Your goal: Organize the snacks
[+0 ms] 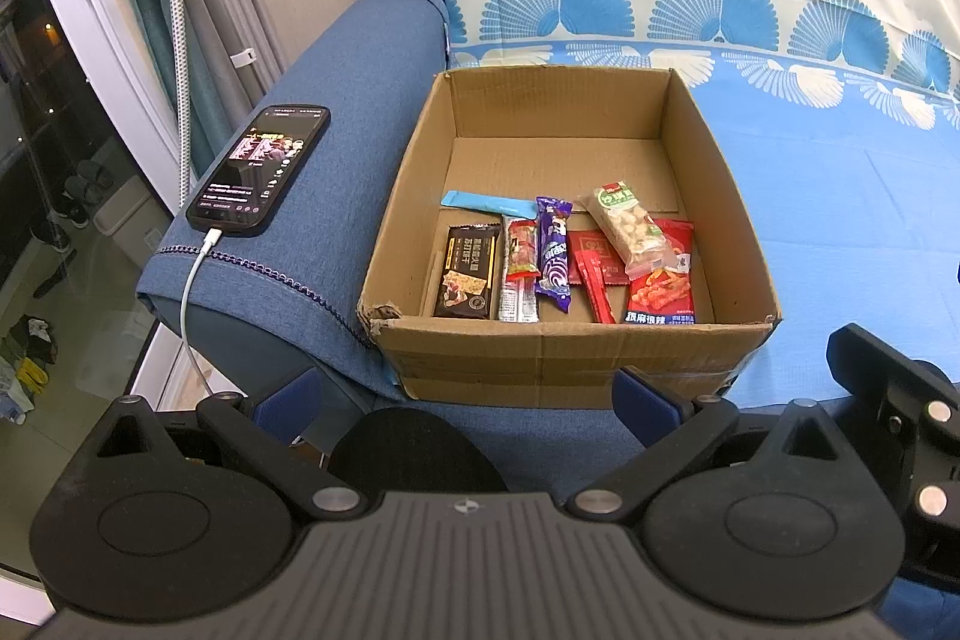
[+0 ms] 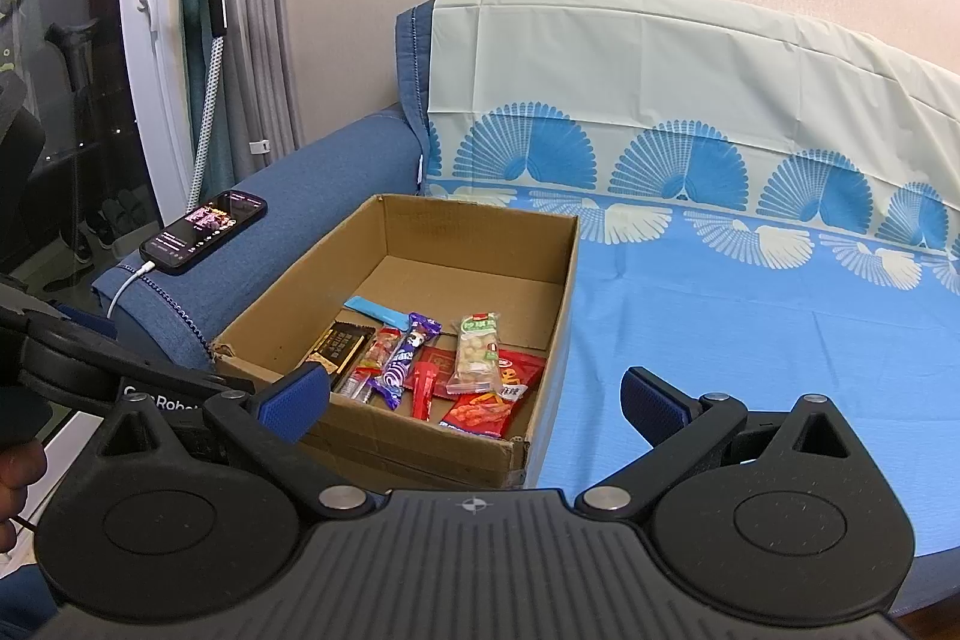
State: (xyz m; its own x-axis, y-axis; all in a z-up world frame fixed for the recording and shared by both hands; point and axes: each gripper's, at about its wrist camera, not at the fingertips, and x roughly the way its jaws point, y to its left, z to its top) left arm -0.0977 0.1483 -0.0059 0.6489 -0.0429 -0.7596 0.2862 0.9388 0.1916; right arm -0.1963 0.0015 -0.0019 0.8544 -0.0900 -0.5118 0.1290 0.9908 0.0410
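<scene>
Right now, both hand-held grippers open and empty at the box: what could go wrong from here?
1. The nut pack lies across the red chili pack; grabbing either may drag the other.
2. The snacks lie side by side near the front wall of the cardboard box, so fingers may nudge neighbours.
3. The phone sits on the sofa arm with its cable hanging; the left hand-held gripper could snag it.

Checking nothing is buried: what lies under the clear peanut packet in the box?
The peanut packet lies partly across the red spicy-snack bag and a flat red packet. Whatever sits beneath those is hidden.
</scene>
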